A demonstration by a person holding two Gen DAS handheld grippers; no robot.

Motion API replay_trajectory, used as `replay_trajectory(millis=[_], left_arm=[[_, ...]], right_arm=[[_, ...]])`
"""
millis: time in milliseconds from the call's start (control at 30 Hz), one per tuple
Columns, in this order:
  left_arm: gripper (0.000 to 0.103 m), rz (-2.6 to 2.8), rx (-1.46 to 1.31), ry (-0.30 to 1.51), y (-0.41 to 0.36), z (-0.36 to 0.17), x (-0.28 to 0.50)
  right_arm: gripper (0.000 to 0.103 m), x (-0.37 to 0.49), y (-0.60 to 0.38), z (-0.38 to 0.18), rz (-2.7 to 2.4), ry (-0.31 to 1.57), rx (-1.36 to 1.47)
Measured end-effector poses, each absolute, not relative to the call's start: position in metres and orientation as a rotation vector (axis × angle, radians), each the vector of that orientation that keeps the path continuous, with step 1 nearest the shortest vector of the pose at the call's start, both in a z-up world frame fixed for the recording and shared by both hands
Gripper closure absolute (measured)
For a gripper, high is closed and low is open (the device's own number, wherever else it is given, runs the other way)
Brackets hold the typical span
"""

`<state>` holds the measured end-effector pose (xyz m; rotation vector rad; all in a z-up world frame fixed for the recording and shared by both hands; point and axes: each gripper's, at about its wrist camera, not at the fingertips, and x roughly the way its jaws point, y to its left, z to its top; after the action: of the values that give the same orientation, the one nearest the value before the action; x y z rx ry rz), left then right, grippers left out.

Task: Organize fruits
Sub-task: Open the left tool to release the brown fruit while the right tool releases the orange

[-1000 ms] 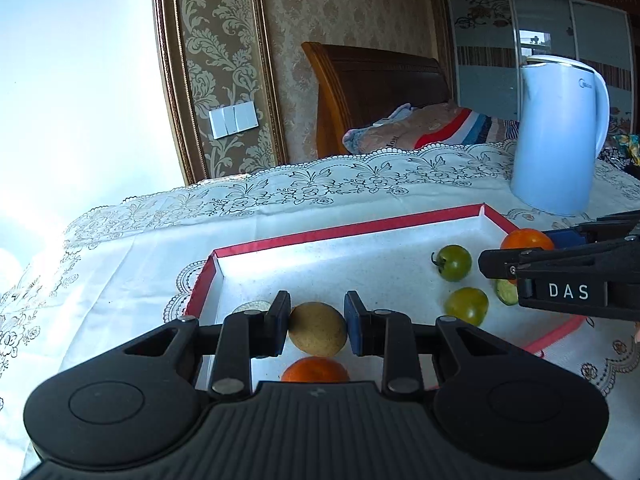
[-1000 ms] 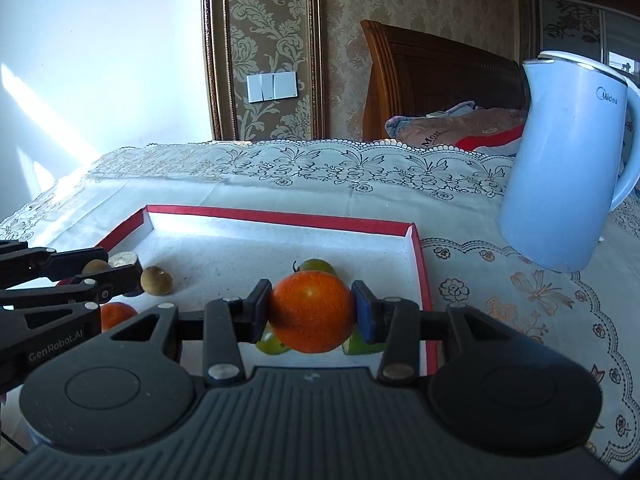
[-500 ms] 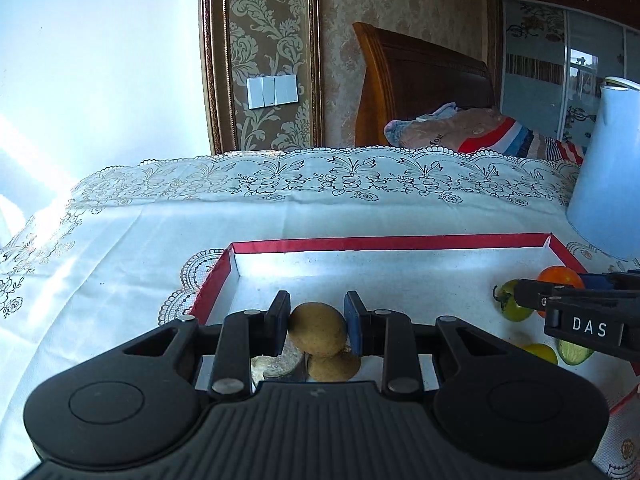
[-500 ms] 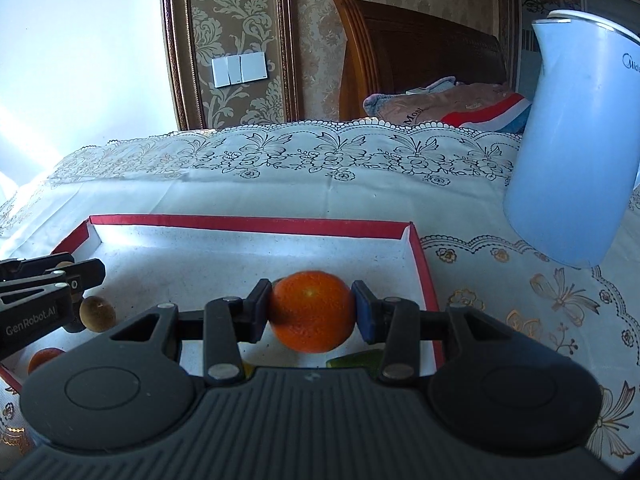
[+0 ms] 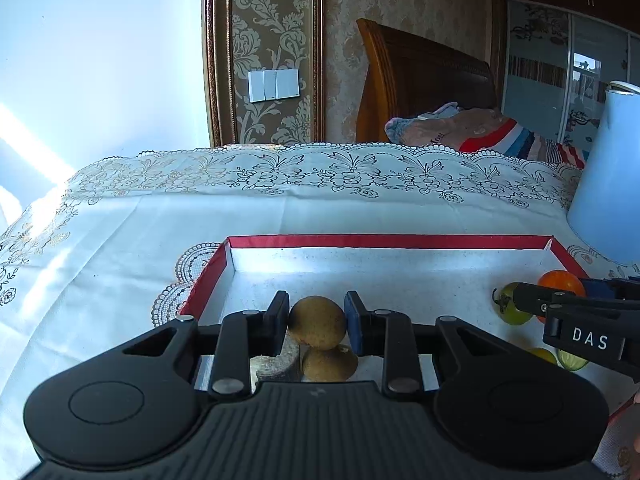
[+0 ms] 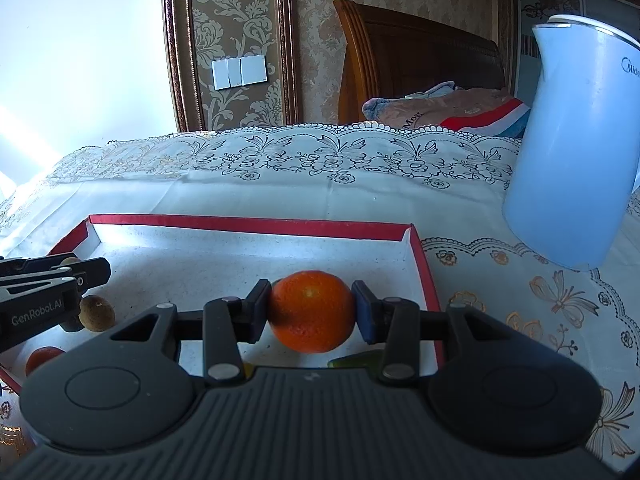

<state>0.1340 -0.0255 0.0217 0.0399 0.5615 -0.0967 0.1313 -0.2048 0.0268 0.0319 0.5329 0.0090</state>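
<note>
Left gripper (image 5: 317, 322): clenched on a small round tan-brown fruit (image 5: 317, 322), pads pressed on both sides, held just above the tray floor at the tray's near left.
Right gripper (image 6: 312, 311): clamped on a round orange citrus fruit (image 6: 311, 311), pads tight on its left and right flanks, held over the tray's near right part.
Tray: shallow rectangular tray with red rim and white speckled floor (image 5: 384, 241), sat on a white lace-edged tablecloth with floral print (image 5: 120, 248).
Under left gripper: second tan-brown round fruit (image 5: 329, 365) lay on the tray floor directly below the held one; a pale flat round slice (image 5: 276, 362) just beside it on the left, partly hidden by the gripper body.
Tray right side, left wrist view: green tomato with dark stem (image 5: 508, 308) near the right gripper's black finger; a yellow-green fruit (image 5: 542, 354) and a green cut piece (image 5: 572, 360) partly hidden beneath that finger.
Tray left side, right wrist view: a reddish-orange fruit (image 6: 42, 358) at the near left corner, partly cut off by the gripper body.
Off tray: pale blue electric kettle (image 6: 576, 152) stood upright on the cloth, right of the tray, apart from it.
Background: wooden headboard (image 5: 424, 92), folded striped bedding (image 5: 480, 130), white wall switch panel (image 5: 273, 85).
</note>
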Motion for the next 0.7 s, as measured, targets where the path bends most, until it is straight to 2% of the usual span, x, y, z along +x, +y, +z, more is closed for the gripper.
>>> replay_trajectory(millis=[67,133,167,200,267,700], left_arm=[[0.072,-0.088,0.056,0.555,-0.028,0.021,0.133],[0.058,-0.078,0.054,0.547,-0.028,0.021,0.132],[0.041,-0.078,0.050,0.541,-0.028,0.022,0.131],[0.031,-0.076,0.041,0.521,-0.026,0.023,0.129],[0.029,-0.068,0.034,0.488,-0.025,0.025,0.125],[0.026,-0.074,0.026,0.488,-0.023,0.026,0.121]], right_arm=[[0.062,0.131,-0.204,0.027,0.010,0.533,0.030],[0.060,0.131,-0.204,0.027,0.012,0.531,0.024],[0.054,0.130,-0.203,0.027,0.010,0.527,0.021],[0.044,0.129,-0.203,0.028,0.006,0.520,0.018],[0.035,0.127,-0.202,0.030,0.001,0.502,0.013],[0.022,0.120,-0.204,0.033,-0.016,0.470,0.022]])
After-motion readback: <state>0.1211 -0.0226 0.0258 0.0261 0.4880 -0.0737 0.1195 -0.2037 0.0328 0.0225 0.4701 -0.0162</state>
